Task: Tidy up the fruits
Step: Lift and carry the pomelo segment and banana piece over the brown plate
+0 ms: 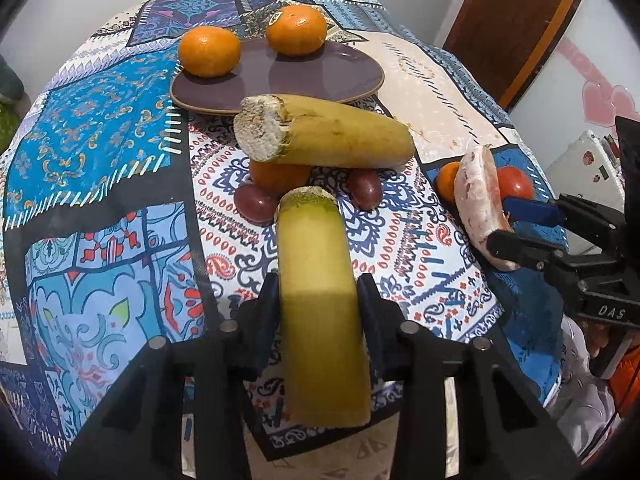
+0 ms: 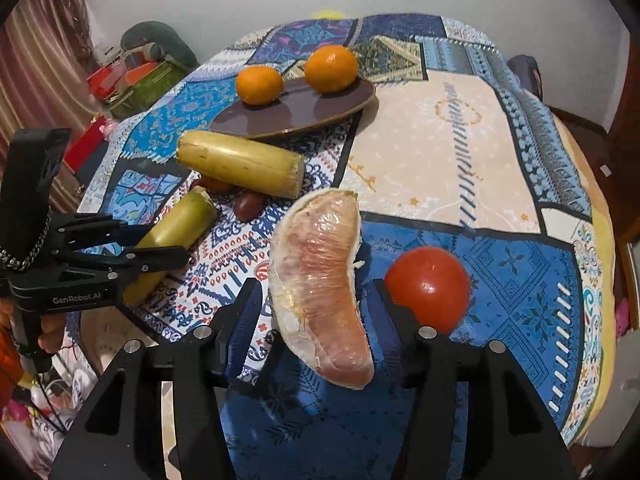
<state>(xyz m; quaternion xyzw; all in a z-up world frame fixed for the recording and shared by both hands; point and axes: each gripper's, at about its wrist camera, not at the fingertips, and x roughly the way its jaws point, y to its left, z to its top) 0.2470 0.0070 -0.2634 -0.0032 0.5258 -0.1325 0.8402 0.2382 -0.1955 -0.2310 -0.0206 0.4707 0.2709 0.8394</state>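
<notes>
Patchwork cloth in blues and reds covers the table (image 2: 460, 152); plain pale wall behind, clutter on the floor off its left edge.

Near edge, left:
- left gripper (image 1: 318, 300) closed on a yellow-green cane piece (image 1: 320, 312), a pad flat on each side at mid-length.
- Cut end points toward the table's middle.
- Gripping at the middle likely keeps the long piece from tipping.
- Whether its ends are clear of the cloth, cannot tell.

Near edge, right:
- right gripper (image 2: 316, 286) stands partly open around a pomelo segment (image 2: 320, 280), which looks wrapped in film.
- Cloth shows on both sides between pad and fruit, so it brackets the fruit and does not clamp it.
- Tomato (image 2: 428, 288) sits just outside its right finger.

Middle:
- second cane piece (image 1: 328, 136) lies crosswise, propped on a loose orange (image 1: 276, 176).
- A dark red fruit (image 1: 254, 204) sits either side of that orange.

Toward the far edge:
- purple plate (image 1: 304, 76) carries two mandarins (image 1: 209, 51), side by side on its back half.
- Front half is bare, probably the spot meant for the rest of the fruit.
- Sorting looks hardly begun.

View differences:
- Left wrist view shows the orange under the crosswise cane and both dark fruits. It also shows another orange (image 1: 447, 182) behind the pomelo segment.
- Right wrist view hides most of those. It alone shows the gaps beside the pomelo, the whole tomato, and the left gripper's hold from the side.
</notes>
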